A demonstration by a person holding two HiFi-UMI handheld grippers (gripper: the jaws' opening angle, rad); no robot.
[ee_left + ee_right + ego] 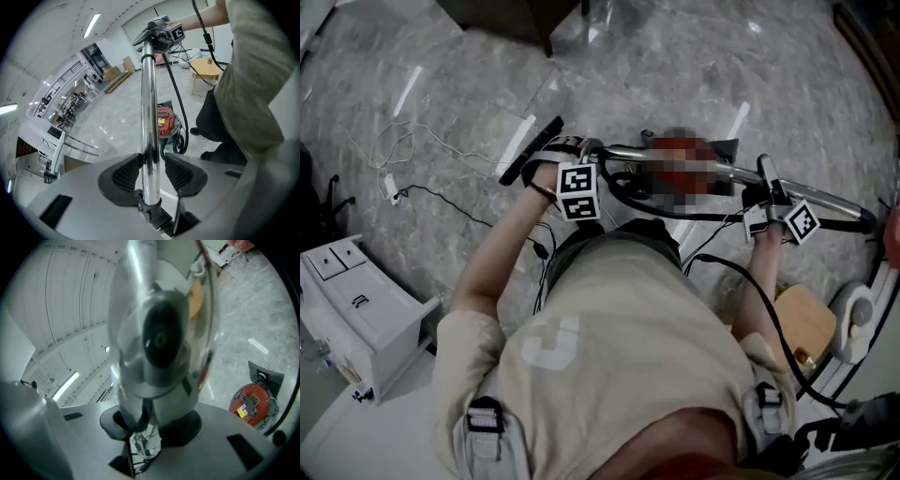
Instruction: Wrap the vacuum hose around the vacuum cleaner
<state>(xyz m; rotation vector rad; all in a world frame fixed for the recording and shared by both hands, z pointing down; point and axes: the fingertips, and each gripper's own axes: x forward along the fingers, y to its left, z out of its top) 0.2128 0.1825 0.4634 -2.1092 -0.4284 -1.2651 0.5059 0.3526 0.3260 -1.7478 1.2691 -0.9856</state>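
Left hand-held gripper (151, 161) released: jaws astride chrome wand (149, 103), one pad touching, sliver of gap at other. Right hand-held gripper (150, 420) clenched on wand's far end, where blurred grey bulk fills its view. Wand held roughly level between both, person bent over it. Black floor nozzle (532, 148) just beyond left hand-held gripper. Black hose (185, 126) hangs loose from right hand-held gripper's end, looping down to red vacuum cleaner (251, 404). Cleaner sits on marble floor (675, 56), below and between both hand-held grippers.
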